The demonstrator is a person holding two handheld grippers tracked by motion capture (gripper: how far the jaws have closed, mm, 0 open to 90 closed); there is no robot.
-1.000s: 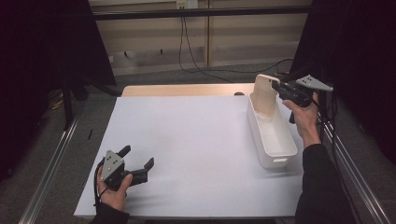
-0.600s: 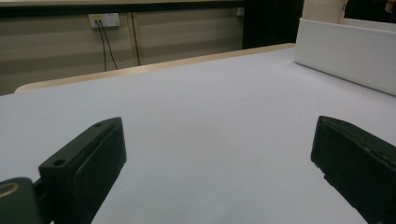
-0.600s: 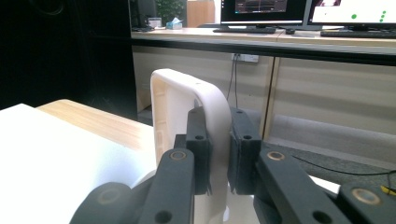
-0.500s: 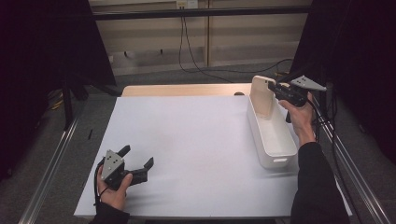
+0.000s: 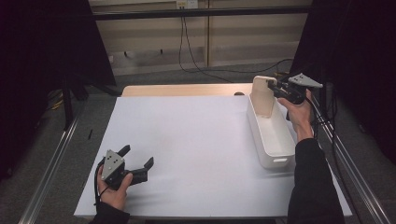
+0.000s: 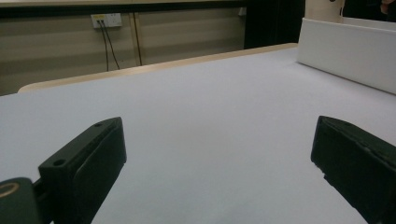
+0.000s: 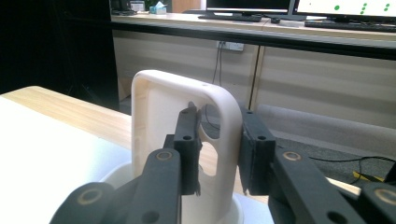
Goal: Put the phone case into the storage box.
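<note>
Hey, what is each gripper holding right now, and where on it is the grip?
The right gripper clamps a cream phone case by its side edge near the camera cutout, above the white bin. The left gripper is open and holds nothing.

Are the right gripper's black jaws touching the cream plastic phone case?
Touching. In the right gripper view, the right gripper has one jaw inside and one outside the side wall of the cream plastic phone case, both pressed against it.
</note>
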